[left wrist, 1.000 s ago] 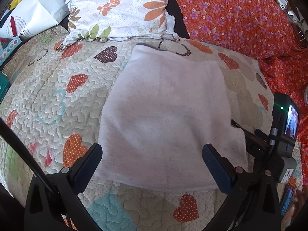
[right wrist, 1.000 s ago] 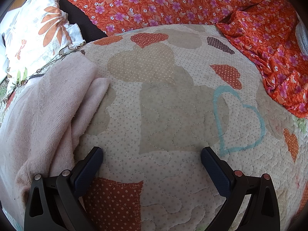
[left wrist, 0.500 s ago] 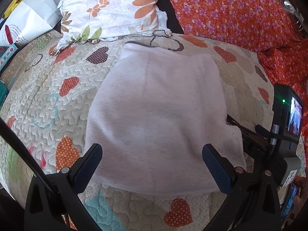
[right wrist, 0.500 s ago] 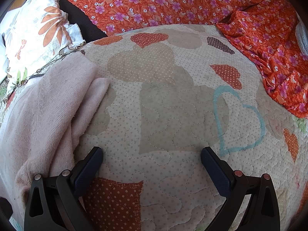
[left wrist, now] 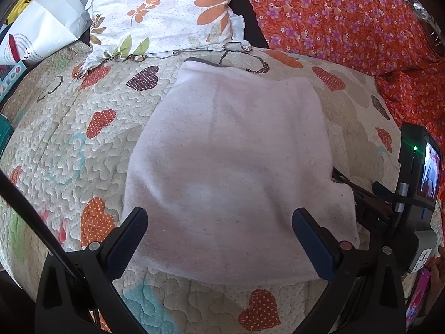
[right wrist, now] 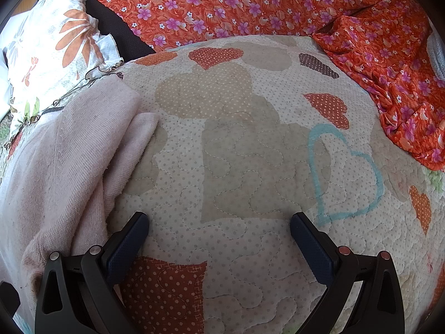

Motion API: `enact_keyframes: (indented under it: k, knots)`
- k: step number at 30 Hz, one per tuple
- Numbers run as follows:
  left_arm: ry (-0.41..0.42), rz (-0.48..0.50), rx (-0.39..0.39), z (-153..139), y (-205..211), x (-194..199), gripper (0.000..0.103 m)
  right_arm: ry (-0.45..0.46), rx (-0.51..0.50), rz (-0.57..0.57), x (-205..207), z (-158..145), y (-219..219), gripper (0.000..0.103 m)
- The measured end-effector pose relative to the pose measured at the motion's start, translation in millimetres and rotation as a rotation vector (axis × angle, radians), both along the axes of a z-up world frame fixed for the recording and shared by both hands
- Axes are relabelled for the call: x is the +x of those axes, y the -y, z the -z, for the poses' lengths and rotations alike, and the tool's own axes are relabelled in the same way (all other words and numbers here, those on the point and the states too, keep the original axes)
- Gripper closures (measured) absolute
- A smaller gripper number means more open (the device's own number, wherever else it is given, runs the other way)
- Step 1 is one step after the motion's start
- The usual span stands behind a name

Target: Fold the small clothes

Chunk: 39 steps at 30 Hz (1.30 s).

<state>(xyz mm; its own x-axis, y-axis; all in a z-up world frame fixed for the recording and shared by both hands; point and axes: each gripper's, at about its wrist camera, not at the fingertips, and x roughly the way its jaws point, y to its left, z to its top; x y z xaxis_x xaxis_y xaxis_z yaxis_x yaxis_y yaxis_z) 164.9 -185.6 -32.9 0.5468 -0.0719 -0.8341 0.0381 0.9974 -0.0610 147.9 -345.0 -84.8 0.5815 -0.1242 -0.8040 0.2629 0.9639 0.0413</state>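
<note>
left tool: wide open, nothing in it, both blue pads hanging just above the near end of the garment

right tool: also spread wide and empty, pads over bare quilt, not touching any cloth as far as I can see

pale pink garment: lying flat and folded on the quilt, dead ahead of the left tool, near hem between its two fingers. Far end has a dark grey trim. From the right tool's camera it's off to the left, with a folded flap lying along its edge just beside the left finger

heart quilt: covers the bed, takes up pretty much everything ahead of the right tool

floral pillow: past the garment, ahead and a bit left of the left tool

orange flowered cloth: bunched along the far side and off to the right of both tools

other rig: the right tool's body with its little screen shows at the right edge of the left camera, right next to the garment's corner
</note>
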Motion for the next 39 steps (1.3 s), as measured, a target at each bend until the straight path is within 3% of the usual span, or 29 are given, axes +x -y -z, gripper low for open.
enact_keyframes:
  k: [39]
  knots:
    - [-0.004,-0.002,-0.003,6.6,-5.7,1.1,0.000,0.000,0.000,0.000,0.0,0.0,0.0,0.000]
